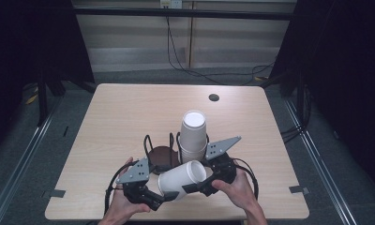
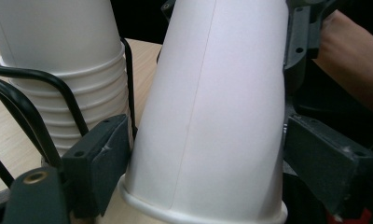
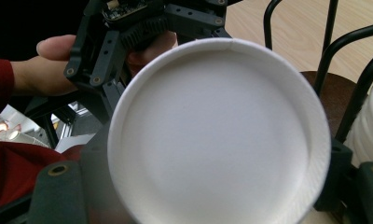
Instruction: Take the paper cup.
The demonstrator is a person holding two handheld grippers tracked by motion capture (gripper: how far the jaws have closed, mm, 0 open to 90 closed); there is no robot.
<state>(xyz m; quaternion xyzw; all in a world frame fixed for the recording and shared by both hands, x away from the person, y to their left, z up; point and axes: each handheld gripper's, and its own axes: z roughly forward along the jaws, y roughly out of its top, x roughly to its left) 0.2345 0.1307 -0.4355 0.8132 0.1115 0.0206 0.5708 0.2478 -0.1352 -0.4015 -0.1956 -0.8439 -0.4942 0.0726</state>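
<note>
Light wood counter point(image 1: 129, 112) with rounded corners, small round dark grommet hole point(image 1: 214, 97) near far edge. Grey floor point(image 1: 26, 154) all around, tape marks point(image 1: 55, 193) beside near corners. Metal rails point(image 1: 17, 166) ran along floor on both sides. Pale panelled wall point(image 1: 129, 42) at back, black cables point(image 1: 185, 61) hung down it and trailed across floor. Dark curtains point(image 1: 359, 70) flanked both sides. Lit evenly from above.

Matt white paper cup point(image 1: 182, 179); pale wood-grain table point(image 1: 124, 112); glossy black wire rack point(image 1: 158, 143).
</note>
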